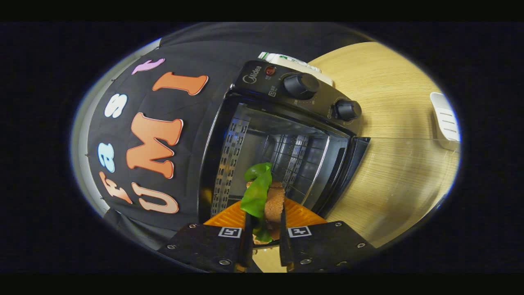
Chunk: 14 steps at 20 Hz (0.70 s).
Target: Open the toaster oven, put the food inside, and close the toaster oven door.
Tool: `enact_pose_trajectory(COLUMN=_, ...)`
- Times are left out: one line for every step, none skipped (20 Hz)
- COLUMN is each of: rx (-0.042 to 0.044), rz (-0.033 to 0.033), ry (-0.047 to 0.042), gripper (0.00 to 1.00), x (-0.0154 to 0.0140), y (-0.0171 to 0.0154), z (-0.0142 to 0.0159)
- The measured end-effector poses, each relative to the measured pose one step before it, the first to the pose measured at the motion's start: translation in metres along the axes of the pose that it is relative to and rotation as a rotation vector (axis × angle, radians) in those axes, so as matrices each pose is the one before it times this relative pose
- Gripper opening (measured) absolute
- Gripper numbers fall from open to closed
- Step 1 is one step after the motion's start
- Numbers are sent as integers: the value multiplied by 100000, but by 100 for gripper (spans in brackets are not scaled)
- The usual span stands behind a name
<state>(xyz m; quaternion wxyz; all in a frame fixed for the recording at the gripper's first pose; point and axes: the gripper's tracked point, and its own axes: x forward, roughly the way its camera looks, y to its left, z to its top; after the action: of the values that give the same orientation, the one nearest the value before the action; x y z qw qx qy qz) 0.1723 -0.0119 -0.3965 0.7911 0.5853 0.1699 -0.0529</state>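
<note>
In the gripper view, the hand-held gripper [264,241] is clamping the food [264,196], a sandwich-like stack with a brown bread slice and a green leaf, both fingers pressing on it from either side. The food is sitting between the fingers and reaching just ahead of them, toward 12 o'clock, where the toaster oven [282,143] is standing on the tabletop [393,164] with its cavity open and its two knobs [301,85] lying at about 1 o'clock from the food. An orange ribbed surface [229,216] is showing just under and beside the food (a tray or the lowered door, I cannot tell which). To do this step well, I would judge that the person should be carrying the food level and straight into the middle of the cavity, keeping the leaf clear of the perforated side wall at 11 o'clock, and easing the fingers apart only once the stack is resting on something. The rack or floor inside is hard to make out, the lower part of the food is hiding behind the fingers, and the white object [446,121] at 3 o'clock is cut off.
</note>
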Motion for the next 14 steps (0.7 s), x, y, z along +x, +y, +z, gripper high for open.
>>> enact_pose_trajectory(rx=-293, rz=302, ry=-2221, gripper=27, x=145, y=208, z=325)
enact_pose_trajectory(rx=-358, rz=-114, ry=-2248, gripper=27, x=355, y=-26, z=372)
enact_pose_trajectory(rx=309, rz=-122, ry=-1283, gripper=27, x=258, y=-30, z=270)
enact_pose_trajectory(rx=1202, rz=-701, ry=-439, gripper=27, x=338, y=-41, z=217)
enact_pose_trajectory(rx=1735, rz=64, ry=-382, gripper=28, x=231, y=77, z=70)
enact_pose_trajectory(rx=1479, rz=-479, ry=-104, gripper=28, x=316, y=4, z=43)
enact_pose_trajectory(rx=809, rz=-677, ry=48, gripper=30, x=173, y=-63, z=-193)
enact_pose_trajectory(rx=573, rz=-1392, ry=129, gripper=31, x=73, y=-193, z=-238)
enact_pose_trajectory(rx=245, rz=-1148, ry=-364, gripper=35, x=34, y=-56, z=-72)
enact_pose_trajectory(rx=-147, rz=-1591, ry=-99, gripper=37, x=-145, y=-286, z=-32)
enact_pose_trajectory(rx=-549, rz=-1126, ry=-240, gripper=42, x=-144, y=-155, z=-209)
enact_pose_trajectory(rx=-683, rz=-1343, ry=65, gripper=46, x=-533, y=-285, z=-226)
enact_pose_trajectory(rx=31, rz=-51, ry=-247, gripper=57, x=-126, y=-36, z=-163)
enact_pose_trajectory(rx=267, rz=-397, ry=-823, gripper=62, x=-397, y=-48, z=209)
